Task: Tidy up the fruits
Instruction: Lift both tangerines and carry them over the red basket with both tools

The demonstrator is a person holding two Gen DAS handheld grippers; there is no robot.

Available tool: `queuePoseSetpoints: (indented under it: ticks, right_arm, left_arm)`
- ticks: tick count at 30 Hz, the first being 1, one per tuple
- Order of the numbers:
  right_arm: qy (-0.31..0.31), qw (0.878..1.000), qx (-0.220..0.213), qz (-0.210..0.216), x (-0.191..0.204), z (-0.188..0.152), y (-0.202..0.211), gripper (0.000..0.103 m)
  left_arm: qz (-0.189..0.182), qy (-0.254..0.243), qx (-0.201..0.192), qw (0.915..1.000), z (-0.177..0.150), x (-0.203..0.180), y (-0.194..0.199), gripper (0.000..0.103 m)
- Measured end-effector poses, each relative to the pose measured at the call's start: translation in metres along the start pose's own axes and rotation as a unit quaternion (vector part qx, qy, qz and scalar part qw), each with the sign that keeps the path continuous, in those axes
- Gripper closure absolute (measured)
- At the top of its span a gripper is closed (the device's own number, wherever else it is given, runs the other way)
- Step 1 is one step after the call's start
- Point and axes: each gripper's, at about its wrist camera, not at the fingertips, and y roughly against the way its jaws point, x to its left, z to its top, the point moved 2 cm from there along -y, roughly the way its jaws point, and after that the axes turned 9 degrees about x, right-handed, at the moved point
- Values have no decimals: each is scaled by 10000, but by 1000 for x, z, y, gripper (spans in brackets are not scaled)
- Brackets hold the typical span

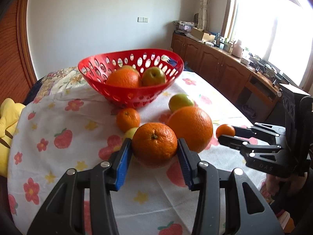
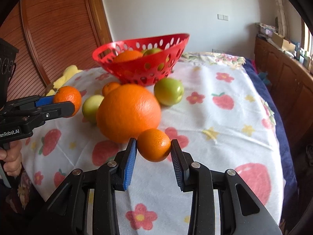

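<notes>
My left gripper (image 1: 154,146) is shut on a medium orange (image 1: 154,144) just above the flowered cloth. My right gripper (image 2: 153,146) is shut on a small orange (image 2: 154,144); it also shows in the left wrist view (image 1: 225,130). A red perforated basket (image 1: 135,94) stands behind, holding an orange (image 1: 123,78) and a green apple (image 1: 154,76). On the cloth lie a big orange (image 1: 192,128), a small orange (image 1: 128,119), a green apple (image 1: 181,101) and a second green apple (image 2: 92,106), partly hidden.
The table wears a white cloth (image 2: 225,121) with flowers and strawberries. A yellow soft toy (image 1: 7,129) lies at its left edge. Wooden cabinets (image 1: 219,66) with clutter run under the window on the right. A wooden door (image 2: 58,39) stands behind.
</notes>
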Motion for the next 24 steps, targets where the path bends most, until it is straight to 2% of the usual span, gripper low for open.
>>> queuePoseSetpoints:
  ticks: [7,13,24]
  right_arm:
    - [51,9997,-234,-112,-2,21,19,68]
    - [218,9987,-447,-136,1,53,28,68]
    - [473,9970,-587,-155,-3,114,8,68]
  left_arm:
    - [53,-33,-190,9998,22,15,8,58]
    - [126,-21,-369,9992,43,33,10,58]
    - [287,66,-517,9982,89,71,-8,58]
